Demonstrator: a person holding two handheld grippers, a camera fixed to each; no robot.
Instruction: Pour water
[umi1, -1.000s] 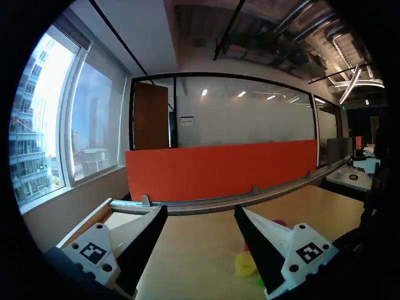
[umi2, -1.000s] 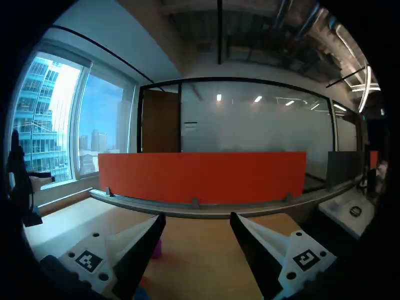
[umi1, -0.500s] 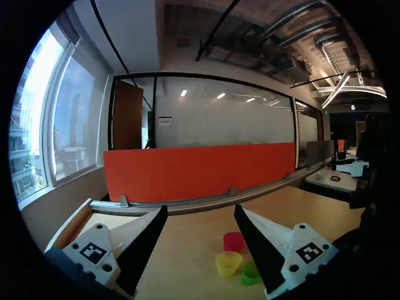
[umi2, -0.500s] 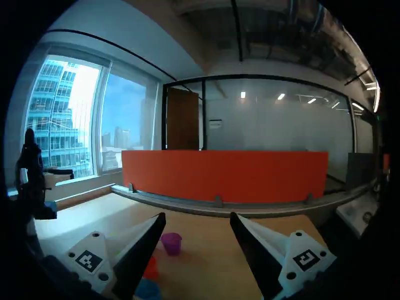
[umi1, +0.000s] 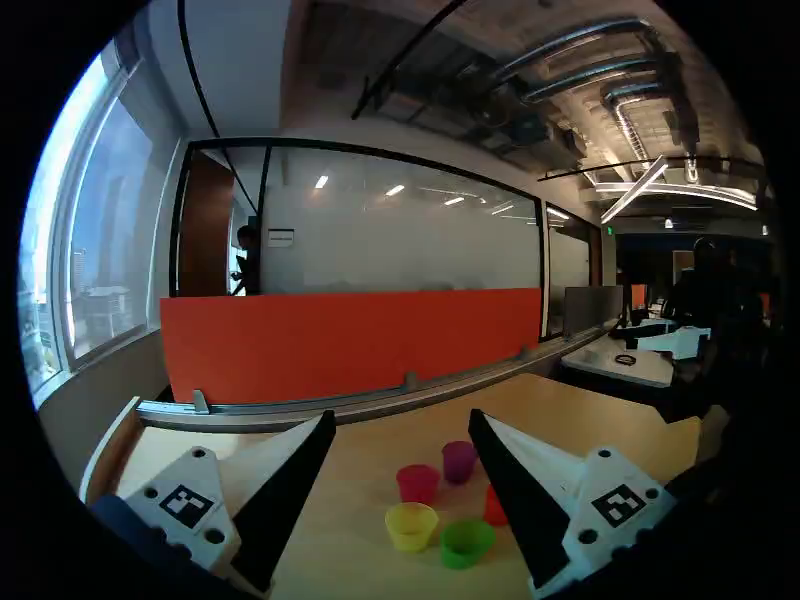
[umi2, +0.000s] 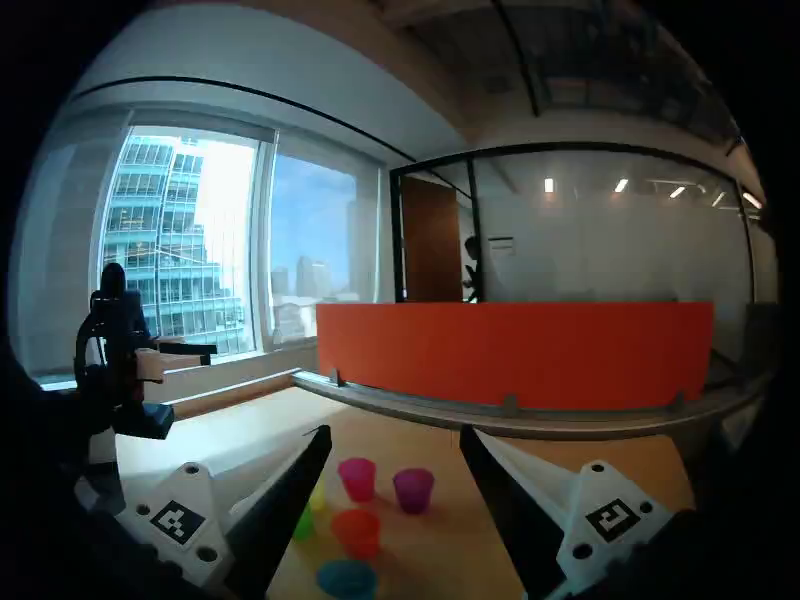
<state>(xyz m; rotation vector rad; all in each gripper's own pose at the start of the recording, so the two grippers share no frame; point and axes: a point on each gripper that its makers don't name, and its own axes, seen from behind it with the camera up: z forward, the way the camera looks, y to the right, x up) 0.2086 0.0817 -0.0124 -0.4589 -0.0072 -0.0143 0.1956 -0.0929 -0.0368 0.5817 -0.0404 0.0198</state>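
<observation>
Both empty, fingers spread: left gripper (umi1: 400, 418), right gripper (umi2: 395, 432). Aimed over desk (umi1: 600, 420) at cluster lower centre, i.e. pink cup (umi1: 417, 483), purple cup (umi1: 459, 461), yellow cup (umi1: 411, 526); prob. lining up a grab.

Daylight pours in from the windows (umi2: 195, 250), pretty blown out in spots. Ceiling strip lights (umi1: 650, 186) glow, the far right is murky, and the fisheye bends everything near the edges.

No legible text, brand or number. Each of my jaws carries a square black-and-white coded marker (umi1: 187, 506): pattern only, no characters. A small white sign (umi1: 281, 237) is on the glass wall (umi1: 420, 240); its print is too small to read in either view.
</observation>
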